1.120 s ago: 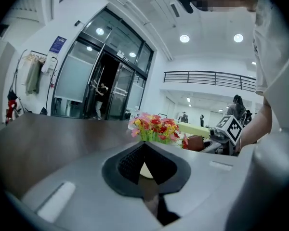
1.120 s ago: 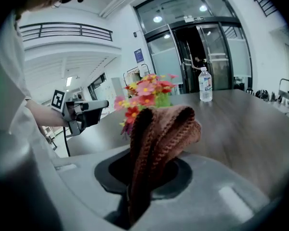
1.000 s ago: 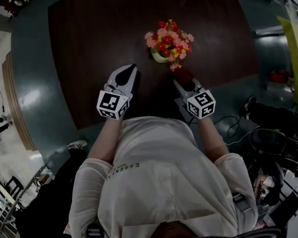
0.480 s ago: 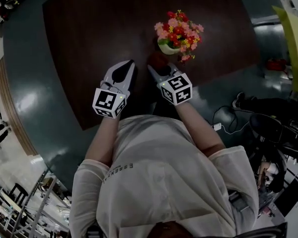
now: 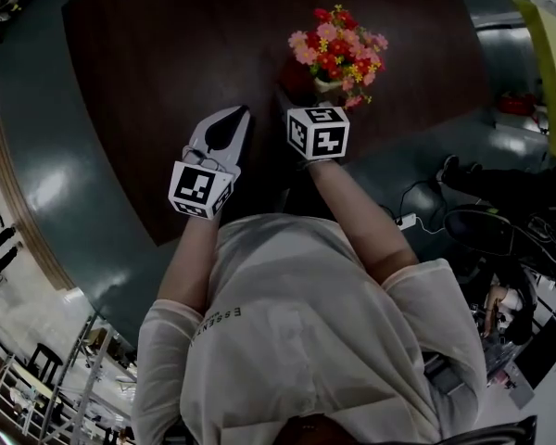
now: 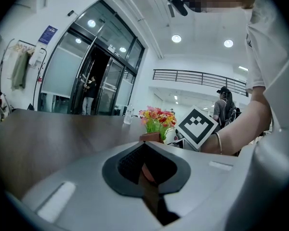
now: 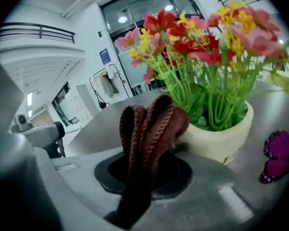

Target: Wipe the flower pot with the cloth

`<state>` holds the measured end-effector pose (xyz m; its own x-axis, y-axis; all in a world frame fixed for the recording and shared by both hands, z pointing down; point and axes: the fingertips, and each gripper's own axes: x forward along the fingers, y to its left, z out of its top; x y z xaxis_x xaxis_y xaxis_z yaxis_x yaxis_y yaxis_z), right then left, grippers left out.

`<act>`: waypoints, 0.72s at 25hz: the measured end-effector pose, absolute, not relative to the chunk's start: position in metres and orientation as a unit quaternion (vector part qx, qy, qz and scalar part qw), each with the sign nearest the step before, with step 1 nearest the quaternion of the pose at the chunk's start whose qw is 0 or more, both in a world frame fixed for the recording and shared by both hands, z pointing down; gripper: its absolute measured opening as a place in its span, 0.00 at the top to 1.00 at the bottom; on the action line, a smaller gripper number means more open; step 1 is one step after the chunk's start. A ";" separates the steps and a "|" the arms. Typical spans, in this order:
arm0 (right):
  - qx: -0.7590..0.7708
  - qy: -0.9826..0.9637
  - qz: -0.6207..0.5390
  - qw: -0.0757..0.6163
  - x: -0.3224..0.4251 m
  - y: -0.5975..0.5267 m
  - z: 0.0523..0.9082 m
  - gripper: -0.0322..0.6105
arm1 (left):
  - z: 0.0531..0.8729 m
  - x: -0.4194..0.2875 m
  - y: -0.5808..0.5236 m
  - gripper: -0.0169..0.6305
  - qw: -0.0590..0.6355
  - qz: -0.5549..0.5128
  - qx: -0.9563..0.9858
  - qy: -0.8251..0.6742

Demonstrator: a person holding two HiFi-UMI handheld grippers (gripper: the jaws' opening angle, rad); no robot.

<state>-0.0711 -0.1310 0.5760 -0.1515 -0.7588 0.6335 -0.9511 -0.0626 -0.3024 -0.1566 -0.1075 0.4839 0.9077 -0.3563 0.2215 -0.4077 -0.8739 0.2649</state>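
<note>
The cloth is dark brown with a braided, ribbed pattern. The flower pot is cream, and its flowers are red, pink and yellow over green stems. The worktop is dark brown and the floor teal. The marker cubes show black-and-white squares.

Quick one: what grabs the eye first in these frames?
The bunch of red, pink and yellow flowers in a cream pot, bright on the dark table. Next, the brown cloth pinched in the right gripper, close by the pot's side. The left gripper is shut and empty, to the left in the head view.
</note>
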 end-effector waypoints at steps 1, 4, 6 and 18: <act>0.638 -0.669 0.358 0.133 -0.070 -0.128 0.577 0.87 | 0.486 -0.156 -0.107 0.95 0.157 0.084 0.964 -0.197; 0.643 -0.659 0.375 0.114 -0.065 -0.118 0.577 0.87 | 0.490 -0.152 -0.106 0.95 0.161 0.087 0.965 -0.190; 0.649 -0.645 0.393 0.091 -0.059 -0.106 0.576 0.87 | 0.489 -0.150 -0.103 0.95 0.164 0.088 0.965 -0.186; 0.691 -0.584 0.425 0.047 -0.013 -0.048 0.578 0.87 | 0.488 -0.134 -0.096 0.95 0.169 0.085 0.969 -0.160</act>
<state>-0.0132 -0.0483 0.5782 -0.0419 -0.7666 0.6407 -0.8458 -0.3141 -0.4312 -0.1342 -0.0958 0.4883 0.9341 -0.2820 0.2189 -0.3395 -0.8911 0.3010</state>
